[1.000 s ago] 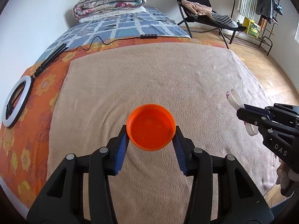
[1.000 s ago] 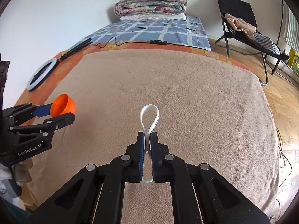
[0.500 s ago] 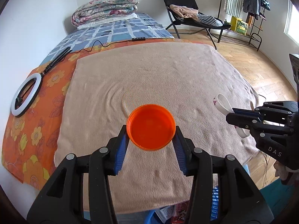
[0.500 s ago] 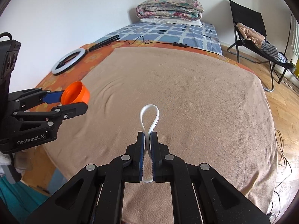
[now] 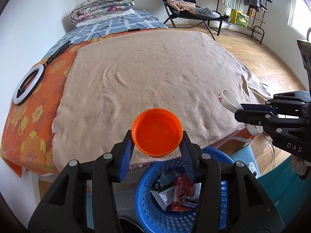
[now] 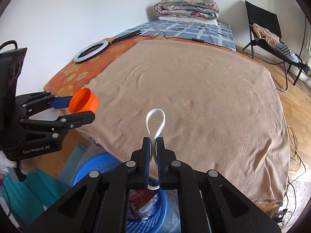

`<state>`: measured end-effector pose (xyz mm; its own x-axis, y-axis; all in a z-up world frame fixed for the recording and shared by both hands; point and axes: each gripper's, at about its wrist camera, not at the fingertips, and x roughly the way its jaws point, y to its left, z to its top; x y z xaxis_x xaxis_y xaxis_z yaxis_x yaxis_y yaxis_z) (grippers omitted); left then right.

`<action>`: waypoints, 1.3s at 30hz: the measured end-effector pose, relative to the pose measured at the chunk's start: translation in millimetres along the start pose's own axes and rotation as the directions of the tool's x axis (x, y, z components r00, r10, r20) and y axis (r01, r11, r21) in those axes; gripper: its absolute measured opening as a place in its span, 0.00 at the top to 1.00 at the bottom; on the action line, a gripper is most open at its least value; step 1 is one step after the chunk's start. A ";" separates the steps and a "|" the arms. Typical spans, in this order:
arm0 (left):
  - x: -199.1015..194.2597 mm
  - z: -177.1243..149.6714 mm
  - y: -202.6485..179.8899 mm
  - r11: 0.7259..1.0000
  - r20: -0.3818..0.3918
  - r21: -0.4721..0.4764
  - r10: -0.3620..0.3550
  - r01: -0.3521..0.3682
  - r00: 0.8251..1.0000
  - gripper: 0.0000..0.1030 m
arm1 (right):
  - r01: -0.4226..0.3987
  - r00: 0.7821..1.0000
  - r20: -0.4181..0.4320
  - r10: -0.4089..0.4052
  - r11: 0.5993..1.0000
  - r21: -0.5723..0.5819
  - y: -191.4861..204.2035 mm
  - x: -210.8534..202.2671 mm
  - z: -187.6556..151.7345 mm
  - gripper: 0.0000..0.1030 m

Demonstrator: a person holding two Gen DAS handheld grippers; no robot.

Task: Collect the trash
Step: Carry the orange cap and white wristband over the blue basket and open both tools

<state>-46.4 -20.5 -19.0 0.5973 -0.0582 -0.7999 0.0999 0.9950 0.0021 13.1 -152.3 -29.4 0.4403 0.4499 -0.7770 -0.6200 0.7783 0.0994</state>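
My left gripper (image 5: 157, 136) is shut on an orange plastic lid (image 5: 157, 131), held above the near edge of the bed; it also shows in the right wrist view (image 6: 84, 103). My right gripper (image 6: 153, 143) is shut on a white plastic loop strip (image 6: 155, 122), which also shows in the left wrist view (image 5: 230, 101). A blue plastic basket (image 5: 147, 209) with wrappers and other trash stands on the floor just below both grippers, also in the right wrist view (image 6: 97, 165).
A beige blanket (image 5: 155, 73) covers the bed over an orange flowered sheet (image 5: 25, 128). A ring light (image 5: 28, 86) lies at the left. Folded quilts (image 5: 103, 5) sit at the far end. A black chair (image 5: 186, 7) and a clothes rack (image 5: 250, 5) stand on the wooden floor.
Both grippers have pulled back from over the bed to its near edge, each keeping its item. The blue basket has come into view below them.
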 end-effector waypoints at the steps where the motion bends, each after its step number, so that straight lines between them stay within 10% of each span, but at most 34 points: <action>1: 1.2 -5.2 -1.7 1.000 -0.008 0.001 -0.002 0.002 1.000 0.54 | -0.002 1.000 -0.005 0.002 1.000 -0.005 3.0 -1.1 -5.1 0.95; 35: 45.8 -89.8 -18.0 0.999 -0.212 0.000 -0.052 0.053 0.976 0.54 | -0.063 0.976 -0.209 0.059 0.998 -0.012 34.3 27.5 -114.6 0.95; 39: 45.8 -88.9 -16.3 0.999 -0.209 -0.006 -0.046 0.046 0.977 0.41 | -0.065 0.976 -0.211 0.063 0.998 -0.001 33.2 28.6 -115.2 0.76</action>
<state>-91.4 -32.2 -109.0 0.4124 -0.0857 -0.9070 0.1225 0.9917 -0.0381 -69.7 -164.1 -119.9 0.2535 0.3958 -0.8827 -0.6478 0.7471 0.1490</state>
